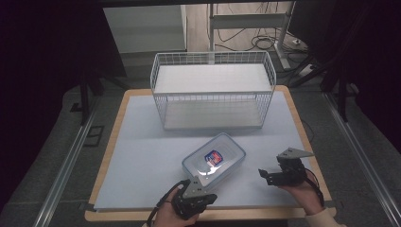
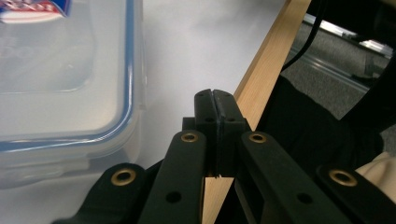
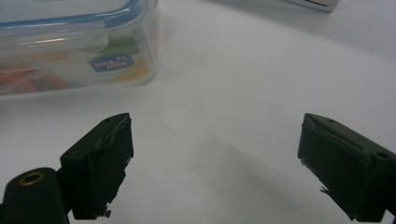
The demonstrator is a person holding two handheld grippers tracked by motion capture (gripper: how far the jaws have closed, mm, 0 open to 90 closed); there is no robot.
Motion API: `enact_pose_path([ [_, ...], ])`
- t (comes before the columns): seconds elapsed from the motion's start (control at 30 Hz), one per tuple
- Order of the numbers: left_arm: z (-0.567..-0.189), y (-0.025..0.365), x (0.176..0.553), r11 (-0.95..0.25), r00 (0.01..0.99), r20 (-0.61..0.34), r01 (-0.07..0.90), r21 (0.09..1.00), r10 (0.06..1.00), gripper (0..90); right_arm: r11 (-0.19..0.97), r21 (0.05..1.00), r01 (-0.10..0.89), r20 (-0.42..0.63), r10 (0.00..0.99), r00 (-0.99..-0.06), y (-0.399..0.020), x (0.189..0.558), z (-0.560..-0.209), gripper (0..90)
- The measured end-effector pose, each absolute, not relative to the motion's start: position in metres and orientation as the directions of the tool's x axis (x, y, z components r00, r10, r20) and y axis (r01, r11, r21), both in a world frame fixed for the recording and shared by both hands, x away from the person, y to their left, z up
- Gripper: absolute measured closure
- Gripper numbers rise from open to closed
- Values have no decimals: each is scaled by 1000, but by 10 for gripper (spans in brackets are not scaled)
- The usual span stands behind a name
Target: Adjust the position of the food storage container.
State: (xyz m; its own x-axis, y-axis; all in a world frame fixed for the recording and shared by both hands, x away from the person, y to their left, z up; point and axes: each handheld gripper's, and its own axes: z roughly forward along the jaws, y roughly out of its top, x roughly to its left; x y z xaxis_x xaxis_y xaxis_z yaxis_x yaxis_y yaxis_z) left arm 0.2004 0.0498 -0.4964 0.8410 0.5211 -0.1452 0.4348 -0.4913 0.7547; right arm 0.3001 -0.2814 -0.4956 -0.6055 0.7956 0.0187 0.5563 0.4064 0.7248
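both grippers near container (image 1: 213, 161); left gripper (image 2: 215, 100) seemingly closed; right gripper (image 3: 215, 158) agape

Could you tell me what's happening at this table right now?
A person holds a gripper in each hand near a clear plastic container with a blue-rimmed lid on the table. The left gripper is shut on nothing beside it; the right gripper is open, short of it. A white wire basket stands behind, apparently empty.
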Motion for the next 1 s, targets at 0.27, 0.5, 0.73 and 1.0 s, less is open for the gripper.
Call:
enact_pose_path([
  [0.27,-504,53,209,-489,815,-123,453,746,566,898,396,726,562,40,792,-609,-281,300,-496,108],
  [0.5,-505,56,212,-480,807,-123,457,748,578,899,377,726,575,70,791,-608,-282,300,-496,108],
  [0.73,-506,61,214,-471,803,-132,464,750,582,899,380,726,573,64,792,-607,-282,300,-497,108],
  [1.0,-508,73,219,-462,780,-131,488,741,612,899,373,727,577,76,791,-607,-283,300,-497,108],
])
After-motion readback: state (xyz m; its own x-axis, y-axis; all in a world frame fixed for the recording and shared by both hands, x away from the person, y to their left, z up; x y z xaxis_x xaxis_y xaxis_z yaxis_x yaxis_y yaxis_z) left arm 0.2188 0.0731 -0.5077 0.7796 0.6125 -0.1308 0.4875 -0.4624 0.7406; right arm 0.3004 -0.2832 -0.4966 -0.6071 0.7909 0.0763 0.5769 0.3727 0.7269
